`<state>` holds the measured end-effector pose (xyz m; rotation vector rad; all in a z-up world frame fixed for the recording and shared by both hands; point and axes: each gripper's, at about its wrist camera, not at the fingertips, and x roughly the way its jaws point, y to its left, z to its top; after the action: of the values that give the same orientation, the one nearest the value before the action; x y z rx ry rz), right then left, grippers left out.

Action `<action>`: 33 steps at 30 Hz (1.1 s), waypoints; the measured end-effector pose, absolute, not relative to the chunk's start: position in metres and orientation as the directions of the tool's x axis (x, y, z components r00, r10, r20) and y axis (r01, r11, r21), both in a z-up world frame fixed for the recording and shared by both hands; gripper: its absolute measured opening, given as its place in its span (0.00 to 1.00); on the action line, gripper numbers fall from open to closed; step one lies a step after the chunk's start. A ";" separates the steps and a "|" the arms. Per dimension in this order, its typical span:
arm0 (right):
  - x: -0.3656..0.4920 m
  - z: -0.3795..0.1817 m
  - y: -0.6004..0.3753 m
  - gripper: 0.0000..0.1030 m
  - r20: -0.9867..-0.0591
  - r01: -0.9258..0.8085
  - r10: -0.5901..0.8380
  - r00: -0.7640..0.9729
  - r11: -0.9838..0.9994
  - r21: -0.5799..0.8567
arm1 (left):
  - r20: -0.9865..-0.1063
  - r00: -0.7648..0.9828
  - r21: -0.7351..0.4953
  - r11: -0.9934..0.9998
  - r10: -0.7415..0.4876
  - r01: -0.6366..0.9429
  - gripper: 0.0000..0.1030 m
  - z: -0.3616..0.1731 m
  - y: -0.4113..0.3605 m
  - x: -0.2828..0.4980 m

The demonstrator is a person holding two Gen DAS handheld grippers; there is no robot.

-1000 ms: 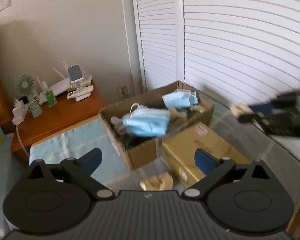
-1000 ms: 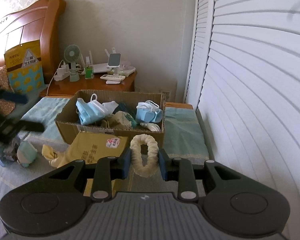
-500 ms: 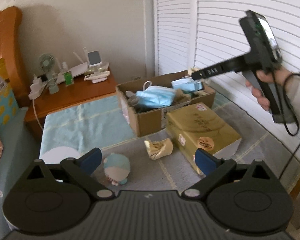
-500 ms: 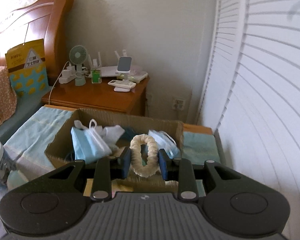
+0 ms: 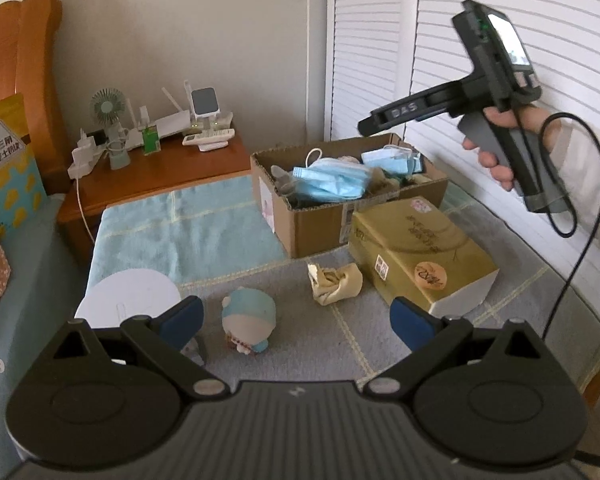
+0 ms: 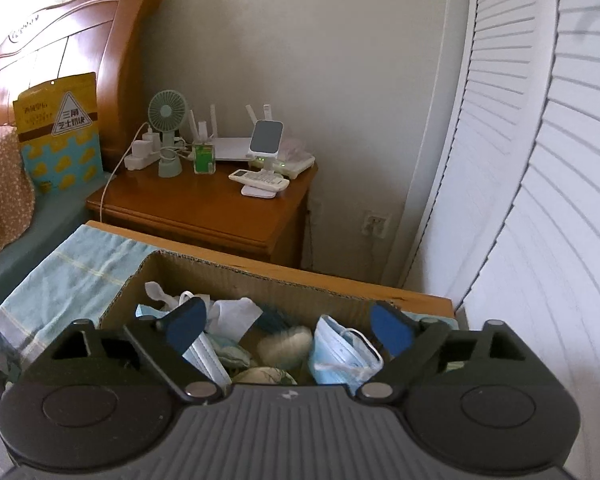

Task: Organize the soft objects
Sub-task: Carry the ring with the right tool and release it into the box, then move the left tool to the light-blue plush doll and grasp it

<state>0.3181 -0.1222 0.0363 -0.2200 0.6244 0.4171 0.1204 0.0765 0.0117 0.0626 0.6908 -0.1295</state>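
While both tongs sit spread and empty, the risks run biggest thing first:
cardboard box [image 5: 340, 216]: centre of left view, lower centre of right view; already heaped, so another soft item dropped on the pile could roll off over the rim
gold box [image 5: 416, 252]: centre right of left view, touching the cardboard box's front wall; blocks a straight low path from the blanket to the box, a carried item could snag on it
right gripper [image 6: 288, 322]: fingers wide apart, nothing between them, hovering over the box contents; lowered any further it could catch a mask ear loop and drag it out on retreat
face masks [image 5: 332, 180]: blue, piled in the box, loops sticking up, likeliest snag
white scrunchie [image 6: 286, 344]: lies in the box, lower centre of right view, directly below the spread fingers; looks placed
left gripper [image 5: 296, 320]: fingers wide apart, empty, low over the grey blanket
plush doll [image 5: 248, 320]: lower centre of left view, between the left fingers' line of sight, still outside the box; round, could roll away if pinched off-centre
beige cloth wad [image 5: 334, 286]: just beside the gold box, still out; loose folds, a shallow pinch may grab one layer only
white round lid [image 5: 130, 300]: lower left of left view, near the doll, left finger could clip it
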 end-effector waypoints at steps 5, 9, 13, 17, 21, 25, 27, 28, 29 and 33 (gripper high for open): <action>0.303 0.043 -0.128 1.00 -0.612 -0.446 0.306 0.729 0.891 -0.086 | -0.644 0.757 0.002 0.989 -0.111 0.147 0.97 0.010 0.076 0.118; 0.286 0.045 -0.130 1.00 -0.637 -0.463 0.310 0.706 0.882 -0.084 | -0.646 0.755 0.001 0.989 -0.115 0.151 0.97 0.010 0.074 0.115; 0.267 0.044 -0.132 1.00 -0.647 -0.472 0.322 0.691 0.879 -0.067 | -0.643 0.754 -0.008 0.986 -0.131 0.164 0.97 0.010 0.073 0.111; 0.246 0.043 -0.136 1.00 -0.654 -0.463 0.332 0.680 0.886 -0.033 | -0.642 0.749 -0.022 0.981 -0.160 0.191 0.96 0.008 0.072 0.109; 0.222 0.041 -0.141 1.00 -0.653 -0.441 0.324 0.685 0.897 -0.018 | -0.648 0.741 -0.022 0.977 -0.176 0.212 0.96 0.005 0.071 0.106; 0.196 0.035 -0.145 1.00 -0.648 -0.425 0.327 0.688 0.905 0.007 | -0.661 0.734 0.014 0.975 -0.157 0.221 0.97 -0.001 0.069 0.104; 0.184 0.031 -0.147 1.00 -0.646 -0.415 0.324 0.691 0.910 0.013 | -0.673 0.723 0.015 0.974 -0.157 0.226 0.97 -0.005 0.070 0.103; 0.177 0.029 -0.148 1.00 -0.645 -0.408 0.319 0.695 0.913 0.013 | -0.679 0.716 0.010 0.973 -0.162 0.230 0.97 -0.006 0.071 0.103; 0.171 0.027 -0.149 1.00 -0.645 -0.403 0.315 0.696 0.915 0.012 | -0.685 0.709 0.005 0.972 -0.168 0.235 0.97 -0.008 0.072 0.103; 0.153 0.019 -0.151 1.00 -0.659 -0.396 0.315 0.683 0.918 0.029 | -0.702 0.688 0.007 0.964 -0.185 0.266 0.97 -0.012 0.077 0.104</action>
<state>0.1530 -0.1508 0.0191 -0.1195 0.7158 0.3997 0.1035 0.0774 -0.0120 0.1116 0.7729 -0.2528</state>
